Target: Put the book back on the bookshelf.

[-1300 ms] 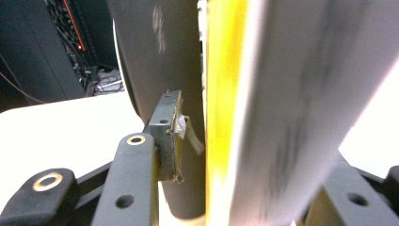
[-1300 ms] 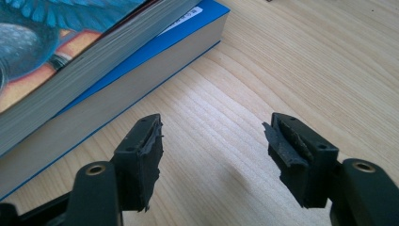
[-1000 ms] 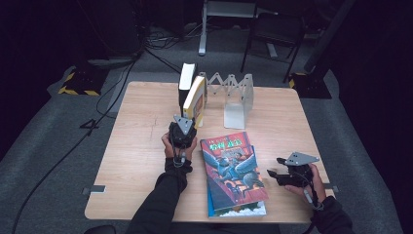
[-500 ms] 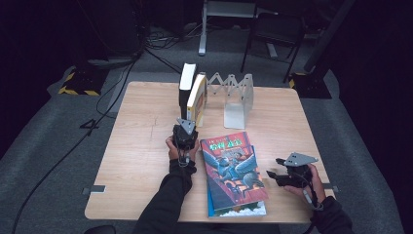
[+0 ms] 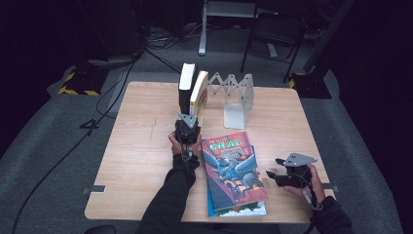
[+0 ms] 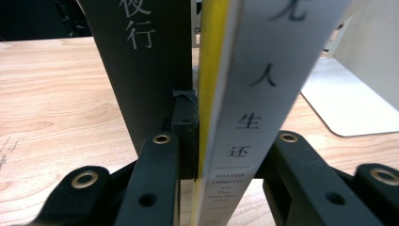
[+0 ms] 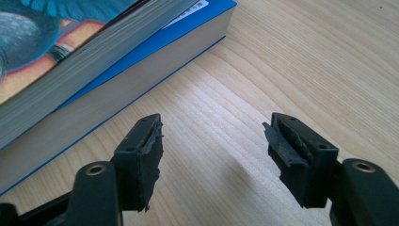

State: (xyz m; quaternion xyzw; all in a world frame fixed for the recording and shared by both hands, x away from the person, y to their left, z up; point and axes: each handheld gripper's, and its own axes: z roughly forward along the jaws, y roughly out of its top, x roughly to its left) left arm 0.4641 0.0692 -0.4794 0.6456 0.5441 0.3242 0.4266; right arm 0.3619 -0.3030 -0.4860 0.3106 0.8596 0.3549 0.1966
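On the wooden table (image 5: 136,146), the left gripper (image 6: 221,155) clamps the "AGATHA CHRISTIE" book (image 6: 263,94).

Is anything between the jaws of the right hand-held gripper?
No, the right hand-held gripper has its jaws apart over bare table, with the stacked books off to one side.

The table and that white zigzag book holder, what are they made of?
The table looks like wood or a wood-look board with a matte finish: pale tan with grain lines, plain in the right gripper view. The zigzag book holder seems to be thin metal painted off-white: flat smooth plates joined by crossing bars. It might be plastic; the pictures can't settle that.
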